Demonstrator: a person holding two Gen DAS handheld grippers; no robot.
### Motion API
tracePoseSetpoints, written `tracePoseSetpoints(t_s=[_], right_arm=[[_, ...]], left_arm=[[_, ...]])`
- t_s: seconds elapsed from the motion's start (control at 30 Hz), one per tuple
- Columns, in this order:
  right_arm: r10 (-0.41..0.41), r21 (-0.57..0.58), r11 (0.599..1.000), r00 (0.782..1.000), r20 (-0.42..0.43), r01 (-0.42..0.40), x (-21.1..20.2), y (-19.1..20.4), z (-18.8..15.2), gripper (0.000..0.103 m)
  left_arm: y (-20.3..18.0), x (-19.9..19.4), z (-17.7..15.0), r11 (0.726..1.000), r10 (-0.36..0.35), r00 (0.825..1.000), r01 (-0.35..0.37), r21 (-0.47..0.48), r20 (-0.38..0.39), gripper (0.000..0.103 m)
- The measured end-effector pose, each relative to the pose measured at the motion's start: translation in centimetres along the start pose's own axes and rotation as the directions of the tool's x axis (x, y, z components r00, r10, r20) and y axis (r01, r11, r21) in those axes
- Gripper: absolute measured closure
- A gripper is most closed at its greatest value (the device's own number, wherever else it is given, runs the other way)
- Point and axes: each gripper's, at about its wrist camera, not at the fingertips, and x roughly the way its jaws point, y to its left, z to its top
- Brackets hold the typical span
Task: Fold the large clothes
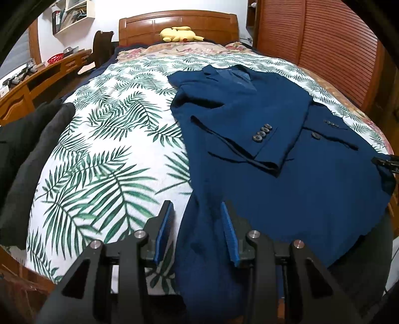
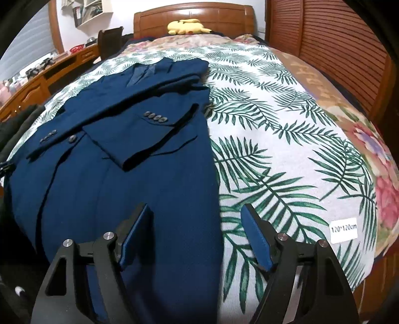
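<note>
A dark blue suit jacket (image 1: 286,174) lies flat on the leaf-print bedspread (image 1: 104,154), collar toward the headboard, with both buttoned sleeves folded across its front. It also shows in the right wrist view (image 2: 119,154). My left gripper (image 1: 198,211) is open just above the jacket's near left hem edge, which lies between its fingers. My right gripper (image 2: 194,211) is open over the jacket's near right hem edge; its left finger is over the cloth and its right finger is over the bedspread (image 2: 286,149). Neither holds anything.
A dark grey garment (image 1: 27,159) lies at the bed's left edge. A yellow plush toy (image 1: 180,33) sits by the wooden headboard (image 1: 177,22). A wooden desk (image 1: 37,74) stands left of the bed, a slatted wooden wardrobe (image 1: 324,44) to the right. A white size label (image 2: 344,230) is on the bedspread.
</note>
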Motion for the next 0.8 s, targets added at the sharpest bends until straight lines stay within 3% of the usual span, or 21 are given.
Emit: tracePoseSetpoints(t_s=[0.17,0.3,0.57,0.8], right_arm=[[0.0,-0.015,1.0,1.0,-0.015,-0.001,-0.6,-0.2,-0.4,0.039],[0.028,0.0,1.0,0.999,-0.021,-0.028,-0.5,-0.4,-0.1,0.061],[0.052,-0.006,0.999,0.997,-0.052,-0.052,-0.1,-0.6,0.3,0.062],[0.051,0.017,0.999,0.998,-0.042,-0.05,-0.6,-1.2,-0.5,0.055]], left_arm=[[0.0,-0.7,-1.2,1.0,-0.024,1.0,0.024,0.0,-0.004,0.065],[-0.1,-1.1,-1.8,1.0,-0.026,1.0,0.026,0.009,-0.011,0.065],[0.0,-1.1,-1.9,0.999,-0.036,0.999,0.036,0.012,-0.016,0.065],[0.1,-1.2,-2.6,0.999,-0.04,0.999,0.04,0.009,-0.014,0.065]])
